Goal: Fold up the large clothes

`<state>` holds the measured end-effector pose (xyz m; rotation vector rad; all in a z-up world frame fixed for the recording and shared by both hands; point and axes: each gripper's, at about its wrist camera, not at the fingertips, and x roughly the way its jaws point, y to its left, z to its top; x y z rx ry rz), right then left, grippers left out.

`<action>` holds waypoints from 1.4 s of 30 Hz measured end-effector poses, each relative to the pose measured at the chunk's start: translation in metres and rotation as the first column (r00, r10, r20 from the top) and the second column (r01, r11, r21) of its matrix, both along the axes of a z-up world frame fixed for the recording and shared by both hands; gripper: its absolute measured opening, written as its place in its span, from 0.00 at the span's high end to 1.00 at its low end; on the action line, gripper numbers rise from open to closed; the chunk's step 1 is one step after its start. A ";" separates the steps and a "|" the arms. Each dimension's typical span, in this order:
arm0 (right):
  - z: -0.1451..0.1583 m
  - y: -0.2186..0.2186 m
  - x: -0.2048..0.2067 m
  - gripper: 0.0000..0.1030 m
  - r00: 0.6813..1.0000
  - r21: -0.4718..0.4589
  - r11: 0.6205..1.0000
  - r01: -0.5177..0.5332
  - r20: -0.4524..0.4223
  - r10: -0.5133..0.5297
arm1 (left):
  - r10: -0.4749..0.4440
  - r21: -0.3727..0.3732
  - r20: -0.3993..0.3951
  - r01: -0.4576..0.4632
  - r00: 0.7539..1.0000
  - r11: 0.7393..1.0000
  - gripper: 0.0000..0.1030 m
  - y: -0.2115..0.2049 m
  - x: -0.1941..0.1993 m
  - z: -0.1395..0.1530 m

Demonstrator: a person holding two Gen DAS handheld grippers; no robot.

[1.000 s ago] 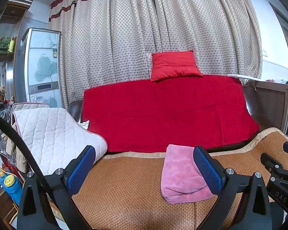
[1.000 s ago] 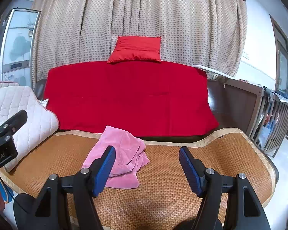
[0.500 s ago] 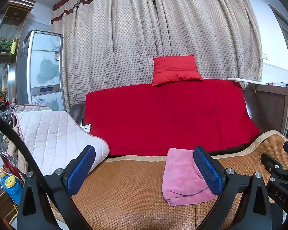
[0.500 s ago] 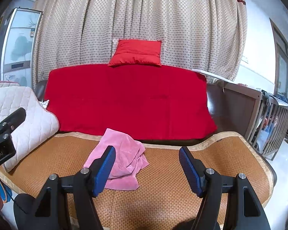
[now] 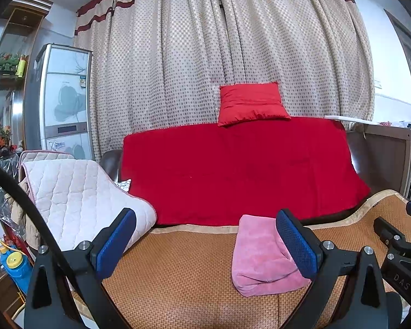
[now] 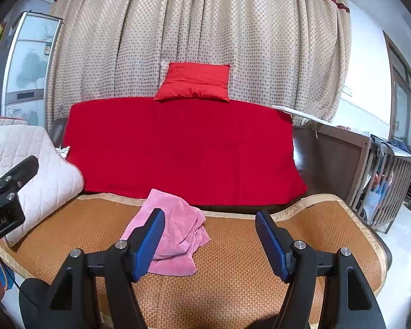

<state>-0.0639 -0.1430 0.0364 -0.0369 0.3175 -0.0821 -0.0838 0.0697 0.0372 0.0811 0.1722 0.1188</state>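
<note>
Right wrist view: pink garment [image 6: 175, 233] crumpled on woven mat [image 6: 233, 274]; right tool [image 6: 209, 242], left tool [image 5: 205, 242] both released, empty, above mat.

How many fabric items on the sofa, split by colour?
Red: 2, the red blanket over the backrest and the red cushion on top of it.
Pink: 1, the pink garment bunched on the woven mat.
White: 1, the quilted pad on the armrest.
Total: 4
</note>
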 end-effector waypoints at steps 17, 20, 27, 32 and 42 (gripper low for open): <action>0.005 0.001 -0.004 0.30 1.000 0.003 1.000 -0.004 0.013 0.003 | -0.002 0.002 0.013 0.002 1.000 1.000 0.01 -0.001 -0.005 0.004; 0.005 0.000 -0.003 0.30 1.000 0.006 1.000 -0.003 0.011 0.003 | -0.003 0.008 0.014 0.003 1.000 1.000 0.01 -0.002 -0.006 0.004; 0.006 -0.002 -0.004 0.30 1.000 0.018 1.000 0.000 0.014 -0.001 | -0.005 0.012 0.018 0.004 1.000 1.000 0.01 -0.002 -0.007 0.005; 0.007 -0.004 -0.004 0.30 1.000 0.020 1.000 0.004 0.012 -0.004 | -0.007 0.016 0.020 0.007 1.000 1.000 0.01 -0.003 -0.009 0.004; 0.001 -0.007 0.001 0.30 1.000 0.032 0.999 0.010 -0.014 -0.009 | -0.012 0.018 0.008 0.012 1.000 1.000 0.01 -0.003 -0.008 -0.001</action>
